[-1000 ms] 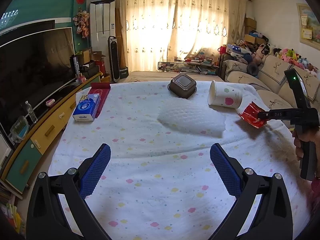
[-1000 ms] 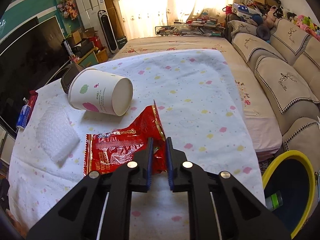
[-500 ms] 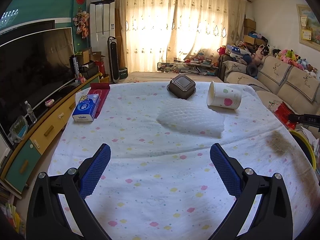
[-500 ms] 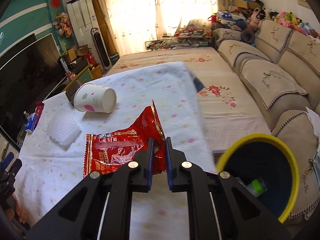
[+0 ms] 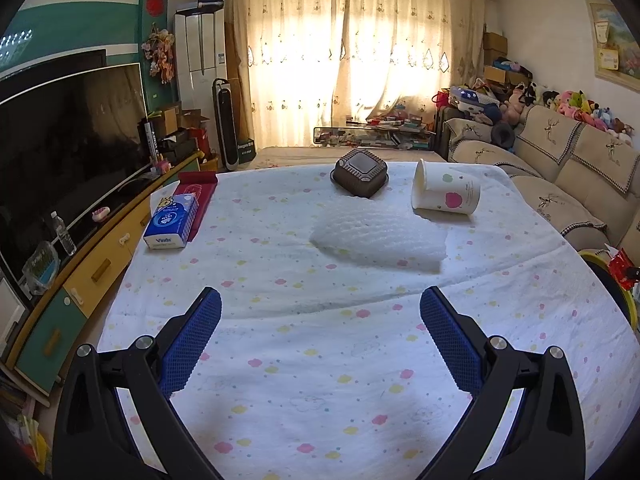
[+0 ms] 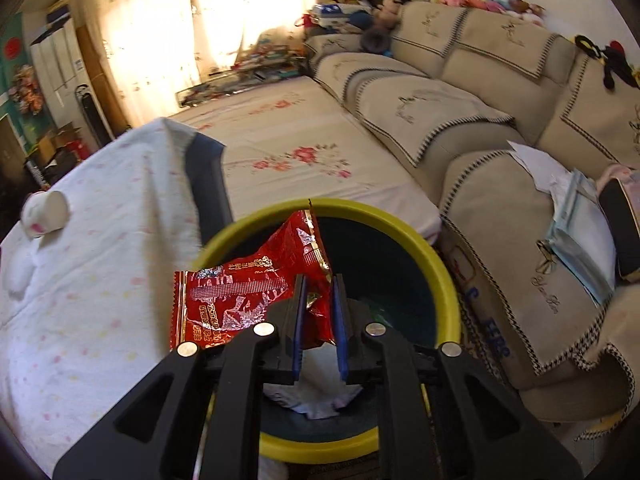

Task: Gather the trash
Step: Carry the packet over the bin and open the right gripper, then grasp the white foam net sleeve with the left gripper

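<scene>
My right gripper is shut on a red snack wrapper and holds it over the yellow-rimmed trash bin beside the table. The bin's rim and the wrapper show at the right edge of the left wrist view. My left gripper is open and empty above the table. Ahead of it lie a white bubble-wrap sheet, a tipped paper cup and a brown plastic container. The cup also shows far left in the right wrist view.
A blue tissue pack lies on a red box at the table's left. A TV and cabinet stand left. A sofa runs behind the bin. White paper lies inside the bin.
My right gripper carried the red wrapper off the table to the right and now holds it over the bin. The left gripper has stayed still and open.
</scene>
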The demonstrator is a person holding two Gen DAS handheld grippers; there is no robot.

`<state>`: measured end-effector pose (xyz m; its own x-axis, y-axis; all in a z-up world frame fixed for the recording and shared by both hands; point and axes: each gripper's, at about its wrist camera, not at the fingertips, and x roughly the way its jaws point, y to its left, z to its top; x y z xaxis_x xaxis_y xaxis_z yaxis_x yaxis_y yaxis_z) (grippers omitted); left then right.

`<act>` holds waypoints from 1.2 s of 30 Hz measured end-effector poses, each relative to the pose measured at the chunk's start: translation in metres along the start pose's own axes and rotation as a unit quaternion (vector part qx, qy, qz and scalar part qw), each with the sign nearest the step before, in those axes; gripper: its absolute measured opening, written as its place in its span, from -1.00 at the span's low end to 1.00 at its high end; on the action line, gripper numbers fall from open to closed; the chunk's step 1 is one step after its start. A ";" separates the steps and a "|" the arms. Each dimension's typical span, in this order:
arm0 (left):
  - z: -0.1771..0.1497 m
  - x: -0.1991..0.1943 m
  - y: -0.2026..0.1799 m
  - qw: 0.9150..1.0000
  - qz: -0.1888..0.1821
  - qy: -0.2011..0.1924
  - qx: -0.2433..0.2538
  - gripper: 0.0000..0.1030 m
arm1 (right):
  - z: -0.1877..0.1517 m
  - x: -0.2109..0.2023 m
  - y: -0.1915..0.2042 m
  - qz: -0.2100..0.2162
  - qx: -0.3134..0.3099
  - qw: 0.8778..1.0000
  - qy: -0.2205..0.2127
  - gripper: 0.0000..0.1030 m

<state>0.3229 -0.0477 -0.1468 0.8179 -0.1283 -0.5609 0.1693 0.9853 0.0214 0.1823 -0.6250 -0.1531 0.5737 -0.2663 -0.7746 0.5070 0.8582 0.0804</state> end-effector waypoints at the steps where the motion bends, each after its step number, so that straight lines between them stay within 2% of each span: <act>1: 0.000 0.000 0.000 1.000 0.000 0.001 0.001 0.90 | -0.001 0.005 -0.003 -0.005 0.002 1.000 0.004 -0.68; 3: -0.001 0.001 -0.001 1.000 0.001 0.003 0.004 0.90 | -0.002 0.013 -0.008 -0.014 0.009 1.000 0.009 -0.46; 4: -0.001 0.001 -0.002 1.000 0.001 0.003 0.005 0.90 | -0.004 0.014 -0.012 -0.015 0.015 1.000 0.007 -0.17; 5: -0.001 0.002 -0.002 1.000 0.001 0.003 0.006 0.90 | -0.006 0.013 -0.013 -0.016 0.021 1.000 0.002 -0.05; 11: -0.001 0.004 -0.004 1.000 0.001 0.007 0.011 0.90 | -0.011 -0.001 -0.011 -0.004 0.024 1.000 -0.015 0.02; 14: -0.001 0.006 -0.007 1.000 -0.014 0.013 0.010 0.90 | -0.013 -0.011 -0.003 0.003 0.013 1.000 -0.027 0.07; 18: 0.001 0.014 -0.015 0.999 -0.034 0.040 0.008 0.90 | -0.015 -0.020 0.007 0.019 0.000 0.999 -0.033 0.07; 20: 0.005 0.021 -0.023 0.996 -0.059 0.066 0.014 0.90 | -0.015 -0.022 0.009 0.025 -0.006 0.999 -0.036 0.08; 24: 0.026 0.041 -0.038 0.991 -0.086 0.097 0.024 0.90 | -0.015 -0.024 0.011 0.038 -0.007 0.999 -0.035 0.09; 31: 0.068 0.097 -0.053 0.991 -0.071 0.100 0.047 0.90 | -0.018 -0.013 0.016 0.055 -0.007 0.998 -0.020 0.09; 36: 0.085 0.144 -0.050 0.990 -0.061 0.122 0.039 0.90 | -0.017 -0.006 0.020 0.063 -0.006 0.998 -0.014 0.09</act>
<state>0.4788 -0.1253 -0.1578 0.6339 -0.2056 -0.7456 0.3078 0.9515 -0.0007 0.1779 -0.5989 -0.1582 0.6501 -0.1682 -0.7410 0.4221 0.8908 0.1681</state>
